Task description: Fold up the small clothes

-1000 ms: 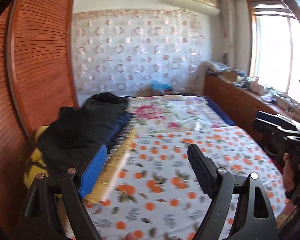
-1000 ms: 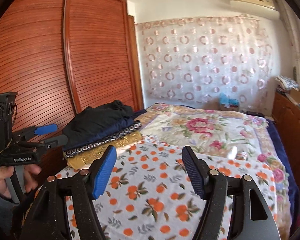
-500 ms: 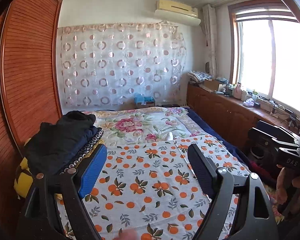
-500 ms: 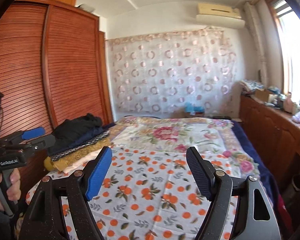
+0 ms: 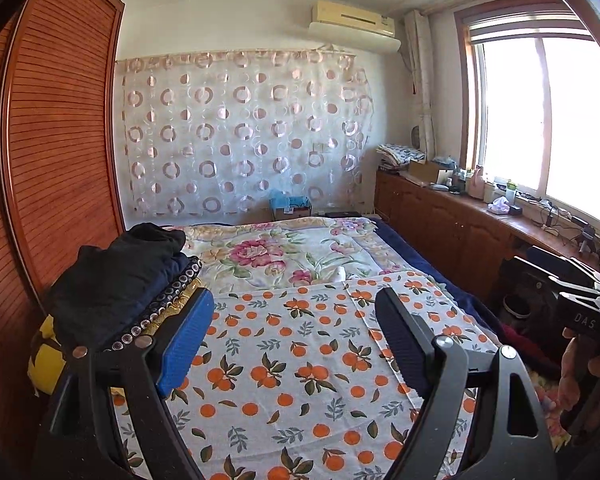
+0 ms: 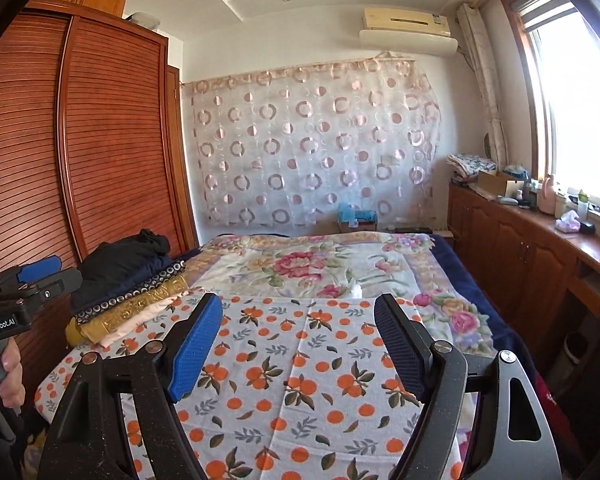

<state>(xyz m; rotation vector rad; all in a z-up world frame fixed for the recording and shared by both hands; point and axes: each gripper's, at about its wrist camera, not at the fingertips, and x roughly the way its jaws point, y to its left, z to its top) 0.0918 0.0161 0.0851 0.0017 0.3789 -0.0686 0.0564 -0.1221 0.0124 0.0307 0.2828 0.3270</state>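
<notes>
A stack of folded clothes point(image 5: 116, 288), black and navy on top, a dotted band and gold and yellow layers below, sits at the left edge of the bed; it also shows in the right wrist view point(image 6: 128, 280). My left gripper point(image 5: 296, 316) is open and empty, held above the orange-print sheet point(image 5: 292, 364), right of the stack. My right gripper point(image 6: 300, 320) is open and empty above the same sheet point(image 6: 300, 372). Each gripper also shows in the other's view: the right one point(image 5: 572, 300) at the far right, the left one point(image 6: 24, 292) at the far left.
A wooden slatted wardrobe point(image 6: 80, 152) stands close along the bed's left side. A floral blanket point(image 5: 284, 248) covers the far half of the bed. A low wooden cabinet point(image 5: 460, 224) with clutter runs under the window on the right. A curtain point(image 6: 312, 144) hangs behind.
Both grippers have pulled back and tilted up from the bed; the stack now looks farther away and more of the room shows. Both stay open and empty.
</notes>
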